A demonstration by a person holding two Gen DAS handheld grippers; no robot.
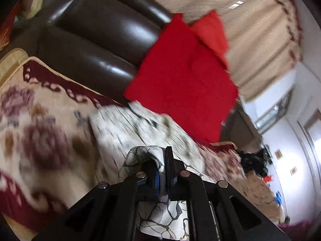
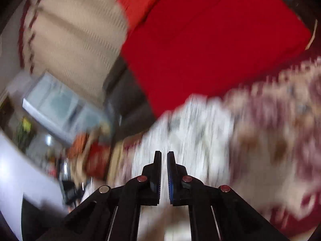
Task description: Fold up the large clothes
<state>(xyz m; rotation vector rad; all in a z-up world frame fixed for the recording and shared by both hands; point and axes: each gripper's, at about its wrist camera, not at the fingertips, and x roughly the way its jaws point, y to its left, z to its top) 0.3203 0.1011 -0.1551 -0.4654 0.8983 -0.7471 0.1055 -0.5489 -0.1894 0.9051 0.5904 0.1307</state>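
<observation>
A white garment with a dark vein-like print (image 1: 140, 128) lies on the floral sofa cover (image 1: 40, 124). My left gripper (image 1: 165, 160) is shut on a fold of this garment, which drapes over the left finger and hangs below the jaws. In the blurred right wrist view the same garment (image 2: 190, 126) lies ahead of my right gripper (image 2: 164, 158). Its jaws stand nearly closed with a narrow gap and nothing shows between them.
A dark brown leather sofa back (image 1: 96, 36) rises behind the garment. Two red cushions (image 1: 184, 76) lean against it, also in the right wrist view (image 2: 210, 40). Beige curtains (image 1: 260, 40) hang behind. Room clutter (image 2: 90, 156) lies at the left.
</observation>
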